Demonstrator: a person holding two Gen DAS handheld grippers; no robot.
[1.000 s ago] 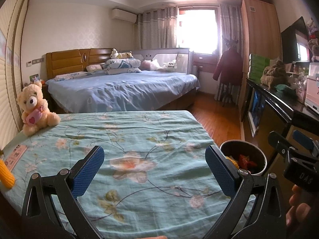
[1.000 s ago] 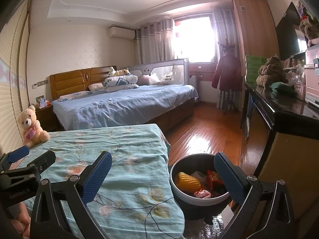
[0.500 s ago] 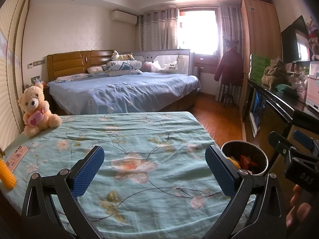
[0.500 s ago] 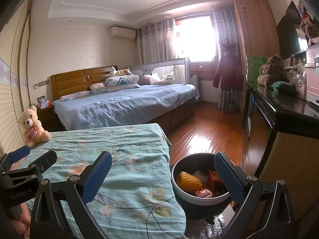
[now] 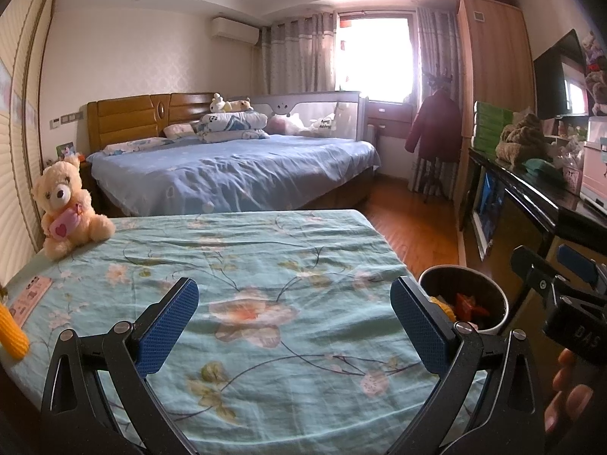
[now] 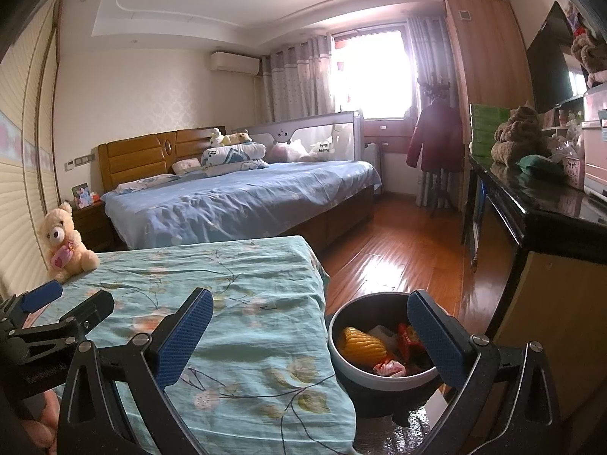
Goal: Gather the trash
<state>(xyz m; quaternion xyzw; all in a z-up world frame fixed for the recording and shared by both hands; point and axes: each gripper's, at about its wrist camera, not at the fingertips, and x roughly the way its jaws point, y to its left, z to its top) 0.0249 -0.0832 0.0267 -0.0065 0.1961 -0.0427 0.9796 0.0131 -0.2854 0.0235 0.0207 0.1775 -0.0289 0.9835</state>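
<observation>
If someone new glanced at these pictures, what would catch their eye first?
Probably the trash bin on the floor right of the floral-sheeted bed, holding a corn cob and wrappers. Then the teddy bear at the bed's far left corner, and another yellow corn cob at its left edge.

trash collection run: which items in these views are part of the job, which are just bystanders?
Job:
- bin on the floor beside the floral bed, holding a corn cob and wrappers
- yellow corn cob on bed's left edge
- left gripper, right gripper, both open, empty

Bystanders:
- teddy bear
- pink card
- floral bedsheet
</observation>
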